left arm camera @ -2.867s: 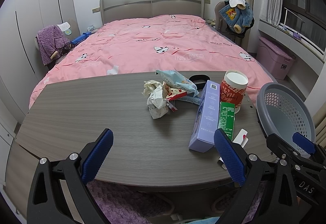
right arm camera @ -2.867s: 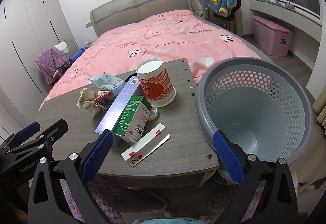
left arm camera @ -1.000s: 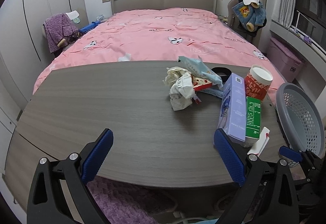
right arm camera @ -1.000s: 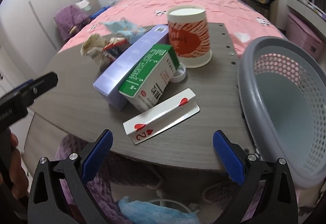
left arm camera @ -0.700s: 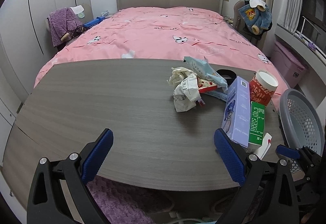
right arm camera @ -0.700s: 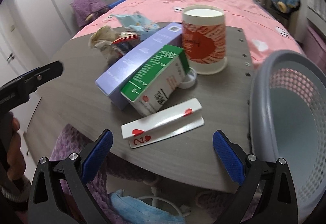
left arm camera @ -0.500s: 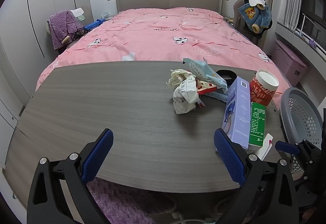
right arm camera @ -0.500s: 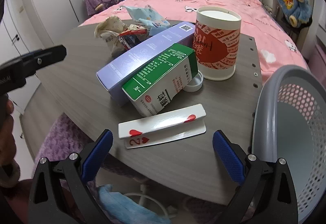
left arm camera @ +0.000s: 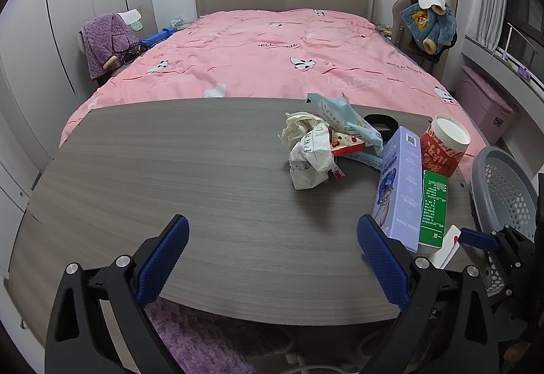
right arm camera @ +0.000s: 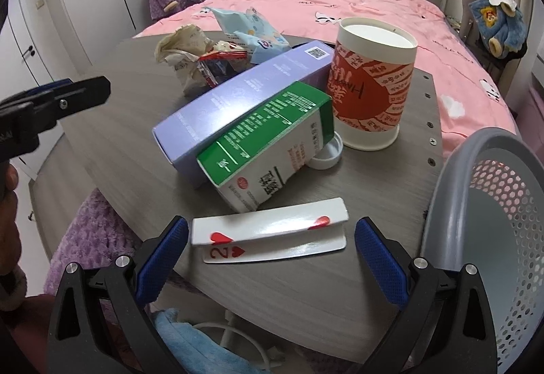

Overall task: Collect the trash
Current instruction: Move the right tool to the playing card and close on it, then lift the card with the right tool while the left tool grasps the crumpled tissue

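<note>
right tool (right arm camera: pixel 272 238): jaws wide, nothing between the pads, lined up on the folded playing card (right arm camera: pixel 268 233) at 6 o'clock on the bench (right arm camera: pixel 299 285).
left tool (left arm camera: pixel 272 248): jaws wide, empty, over bare bench at 6 o'clock in its own view, well apart from the trash.
playing card: two of hearts, bent into a tent, one flap flat on the bench, ridge up. Light, thin, glossy, likely slippery. Pinch across the raised ridge, not the flat flap; it should flatten in the pads, no harm.
green carton (right arm camera: pixel 268 142): lying on its side just beyond the card at 12 o'clock, leaning on the purple box (right arm camera: pixel 238 98). Probably empty and light, walls give. Take across the narrow faces.
purple box: long, stiff card; grip mid-length so it doesn't swing.
red paper cup (right arm camera: pixel 372 81): upright at 1 o'clock, lid on, contents unknown. Grip low and gently, keep vertical.
white cap (right arm camera: pixel 324 153): small, touching the carton's end, hard to pinch flat.
crumpled paper (right arm camera: pixel 182 52): 11 o'clock with the wrappers, soft, grabs anywhere.
grey basket (right arm camera: pixel 493 221): 3 o'clock off the bench edge, what shows of it is empty; short carry for the card.
</note>
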The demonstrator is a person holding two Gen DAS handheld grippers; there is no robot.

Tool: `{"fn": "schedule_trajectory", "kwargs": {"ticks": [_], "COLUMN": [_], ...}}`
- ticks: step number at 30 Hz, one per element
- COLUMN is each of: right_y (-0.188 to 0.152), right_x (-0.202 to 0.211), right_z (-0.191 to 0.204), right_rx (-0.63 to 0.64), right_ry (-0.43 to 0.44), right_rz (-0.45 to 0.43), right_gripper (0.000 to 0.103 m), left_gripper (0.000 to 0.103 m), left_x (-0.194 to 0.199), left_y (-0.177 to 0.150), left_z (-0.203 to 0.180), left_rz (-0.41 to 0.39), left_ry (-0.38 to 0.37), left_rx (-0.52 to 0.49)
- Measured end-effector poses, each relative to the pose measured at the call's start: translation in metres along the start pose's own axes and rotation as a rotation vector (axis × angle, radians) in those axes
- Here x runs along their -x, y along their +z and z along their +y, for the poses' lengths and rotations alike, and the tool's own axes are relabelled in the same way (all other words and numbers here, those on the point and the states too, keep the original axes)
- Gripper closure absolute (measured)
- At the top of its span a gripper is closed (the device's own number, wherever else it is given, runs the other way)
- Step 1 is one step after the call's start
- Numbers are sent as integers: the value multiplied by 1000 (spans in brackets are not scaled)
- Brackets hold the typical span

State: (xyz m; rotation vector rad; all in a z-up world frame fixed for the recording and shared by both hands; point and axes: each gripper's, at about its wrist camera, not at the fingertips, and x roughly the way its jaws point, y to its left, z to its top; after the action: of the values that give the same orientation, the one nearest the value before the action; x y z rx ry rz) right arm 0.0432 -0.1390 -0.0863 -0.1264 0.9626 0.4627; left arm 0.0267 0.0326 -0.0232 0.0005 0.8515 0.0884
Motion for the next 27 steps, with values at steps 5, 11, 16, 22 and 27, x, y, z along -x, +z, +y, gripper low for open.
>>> {"fn": "schedule_trajectory", "kwargs": {"ticks": [5, 11, 16, 22, 27], "right_y": [-2, -3, -4, -9, -16], "right_x": [-2, -3, -1, 7, 19], "right_z": [5, 10, 15, 15, 8], "right_rx": [34, 73, 93, 51, -34], "right_ry": [-29, -55, -53, -53, -57], "right_rz": [-8, -15, -21, -28, -38], "right_gripper": [6, 11, 18, 18, 18], "left_gripper": [8, 8, 8, 8, 8], "left_x": [0, -1, -1, 0, -2], "left_y": [0, -1, -1, -2, -3], "left_z": [-1, 1, 1, -1, -4], "left_rz": [3, 1, -1, -4, -3], "left_ry": [-4, -9, -12, -21, -38], "left_rx": [1, 5, 5, -5, -9]}}
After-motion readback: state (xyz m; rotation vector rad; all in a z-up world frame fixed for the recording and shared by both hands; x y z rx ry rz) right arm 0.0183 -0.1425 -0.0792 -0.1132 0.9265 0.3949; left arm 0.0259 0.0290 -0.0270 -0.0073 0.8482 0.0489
